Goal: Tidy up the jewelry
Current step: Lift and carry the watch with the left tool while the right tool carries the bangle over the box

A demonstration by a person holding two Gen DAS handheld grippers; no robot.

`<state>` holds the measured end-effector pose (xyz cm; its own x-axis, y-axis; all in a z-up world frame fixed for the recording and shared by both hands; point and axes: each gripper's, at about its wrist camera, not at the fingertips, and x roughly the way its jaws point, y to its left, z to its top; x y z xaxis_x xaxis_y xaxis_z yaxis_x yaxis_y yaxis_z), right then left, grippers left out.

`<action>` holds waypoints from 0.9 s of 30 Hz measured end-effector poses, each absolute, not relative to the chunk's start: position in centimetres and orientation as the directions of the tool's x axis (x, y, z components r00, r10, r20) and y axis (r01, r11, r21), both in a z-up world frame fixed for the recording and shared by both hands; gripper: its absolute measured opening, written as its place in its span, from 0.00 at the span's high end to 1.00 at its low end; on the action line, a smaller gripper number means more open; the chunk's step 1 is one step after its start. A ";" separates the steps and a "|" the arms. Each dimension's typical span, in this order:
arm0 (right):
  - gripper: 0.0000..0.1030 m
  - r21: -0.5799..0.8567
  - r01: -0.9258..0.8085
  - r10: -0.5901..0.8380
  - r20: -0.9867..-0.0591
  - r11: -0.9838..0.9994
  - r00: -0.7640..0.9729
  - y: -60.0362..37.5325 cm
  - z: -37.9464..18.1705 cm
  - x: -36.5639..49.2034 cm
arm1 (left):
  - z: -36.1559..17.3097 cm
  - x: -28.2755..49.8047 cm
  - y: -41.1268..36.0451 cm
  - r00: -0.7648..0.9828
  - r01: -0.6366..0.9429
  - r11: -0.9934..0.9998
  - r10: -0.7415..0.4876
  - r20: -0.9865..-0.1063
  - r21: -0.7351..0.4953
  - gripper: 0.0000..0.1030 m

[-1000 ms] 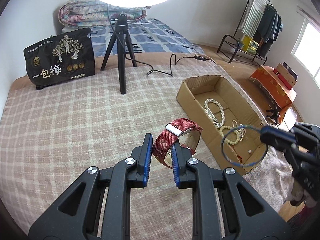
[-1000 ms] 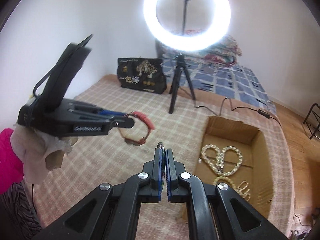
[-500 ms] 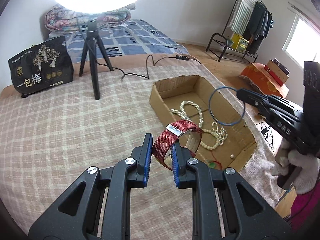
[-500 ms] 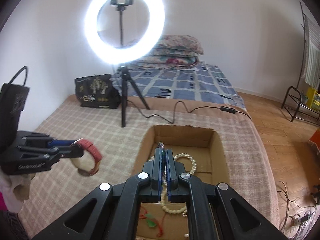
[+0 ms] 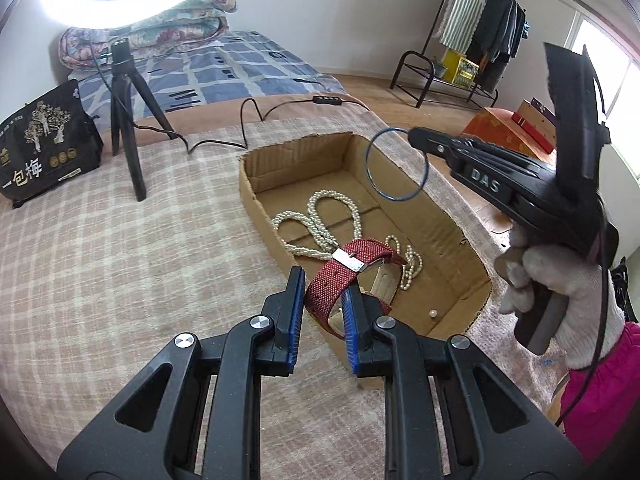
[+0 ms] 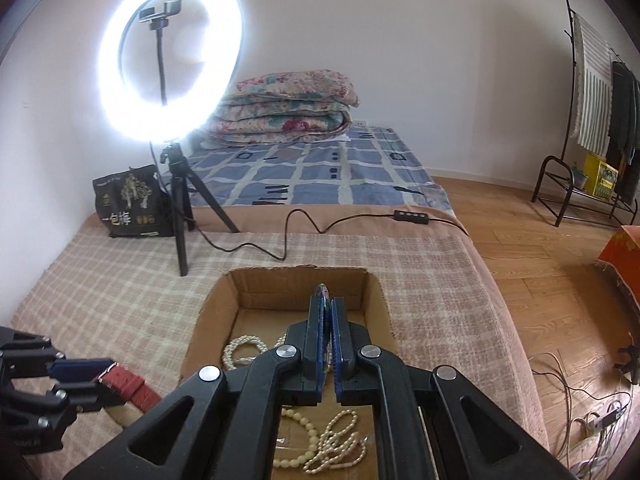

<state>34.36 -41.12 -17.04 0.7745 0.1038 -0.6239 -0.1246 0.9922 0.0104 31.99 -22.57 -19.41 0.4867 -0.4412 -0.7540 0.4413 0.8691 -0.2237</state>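
Woven red watch strap (image 5: 340, 276), soft and light: we clamp its band in the left gripper (image 5: 322, 316); the right gripper (image 6: 329, 344) pinches the thin, stiff blue bangle (image 5: 396, 164).

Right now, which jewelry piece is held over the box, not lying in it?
The blue bangle, pinched in the right gripper; the pearls lie on the box floor.

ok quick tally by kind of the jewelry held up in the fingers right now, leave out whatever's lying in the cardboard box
red watch: 1
blue bangle: 1
total: 2
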 end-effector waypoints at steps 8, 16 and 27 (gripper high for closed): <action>0.99 0.003 -0.093 0.073 -0.642 0.996 0.763 -42.4 -18.5 36.0 | -20.3 31.9 -24.3 0.460 0.467 0.854 -0.456 -0.762 -0.230 0.83; 0.99 0.011 -0.088 0.074 -0.658 0.996 0.749 -43.2 -19.5 37.0 | -21.2 31.8 -26.3 0.426 0.499 0.832 -0.480 -0.767 -0.243 0.83; 0.97 0.023 -0.101 0.091 -0.671 0.995 0.736 -42.8 -20.1 37.8 | -21.2 31.2 -27.5 0.409 0.533 0.813 -0.488 -0.771 -0.232 0.83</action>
